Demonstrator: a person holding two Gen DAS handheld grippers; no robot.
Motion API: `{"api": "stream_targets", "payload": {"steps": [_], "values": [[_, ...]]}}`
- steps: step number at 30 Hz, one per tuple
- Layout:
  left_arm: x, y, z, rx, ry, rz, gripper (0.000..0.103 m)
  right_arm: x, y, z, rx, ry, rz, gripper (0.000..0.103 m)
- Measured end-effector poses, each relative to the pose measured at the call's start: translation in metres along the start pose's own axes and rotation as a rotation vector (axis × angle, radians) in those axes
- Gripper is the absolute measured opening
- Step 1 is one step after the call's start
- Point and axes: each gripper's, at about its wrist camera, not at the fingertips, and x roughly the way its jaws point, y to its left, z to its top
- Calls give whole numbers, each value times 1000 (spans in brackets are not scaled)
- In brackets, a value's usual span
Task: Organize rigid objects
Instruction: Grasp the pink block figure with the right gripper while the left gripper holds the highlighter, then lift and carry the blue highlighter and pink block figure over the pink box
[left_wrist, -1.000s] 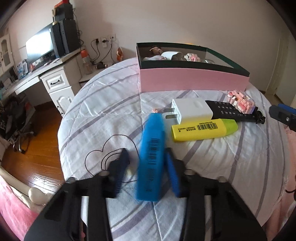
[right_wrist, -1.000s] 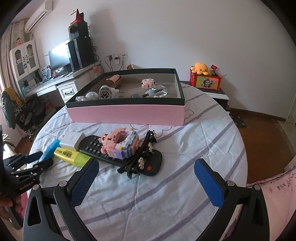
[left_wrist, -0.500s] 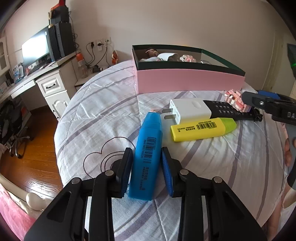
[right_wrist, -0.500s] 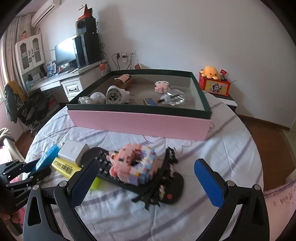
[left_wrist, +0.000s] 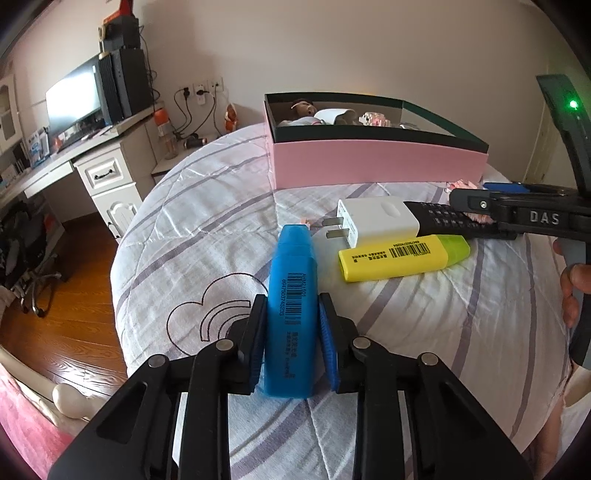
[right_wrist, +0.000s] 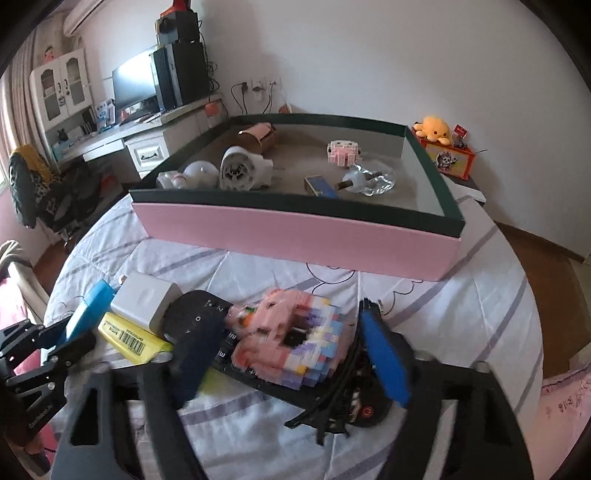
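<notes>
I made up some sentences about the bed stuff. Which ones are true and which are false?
1. The left tongs squeeze the blue plastic highlighter. True.
2. The yellow plastic highlighter lies inside the pink cardboard box. False: it lies on the striped bedcover.
3. The right tongs, now closing, straddle the pink toy-brick figure. True.
4. The white plug charger is in the left tongs. False: it lies loose beside the highlighters.

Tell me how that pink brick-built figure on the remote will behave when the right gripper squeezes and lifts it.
The right gripper is closing around the pink block figure. Built from many small bricks, it is probably rigid but could shed pieces under a hard squeeze. Its knobbly sides should resist slipping. Resting on the remote, it may tilt first.
</notes>
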Motion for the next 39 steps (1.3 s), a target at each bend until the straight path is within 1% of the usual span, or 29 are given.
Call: {"api": "stream_targets", "payload": {"steps": [3,11,15,18,22,25,28,31,33,36,39], "values": [[-2,-1,0,6,2,2,26,3,3,0,-14,13,-9,69],[-10,2,-2,-5,5,-23,26,-9,2,-7,-8,-1,33,68],[-17,-1,-3,5,2,-30,26,-22,1,-14,-7,-12,51,68],[-20,-3,-5,6,5,-41,26,-36,-1,-19,-4,-30,47,68],[-21,-8,-7,16,13,-36,26,-62,-7,-29,1,-55,49,68],[-23,-11,-9,18,17,-42,26,-71,-14,-39,6,-47,40,68],[-23,-15,-11,25,20,-35,26,-70,-23,-53,21,-18,13,69],[-23,-18,-13,27,23,-33,26,-61,-31,-69,51,16,5,69],[-23,-19,-13,25,26,-28,26,-56,-34,-74,61,17,6,69],[-23,-19,-14,17,27,-28,26,-56,-35,-77,72,-8,12,69],[-23,-19,-14,13,27,-23,26,-53,-33,-78,60,2,3,69]]}}
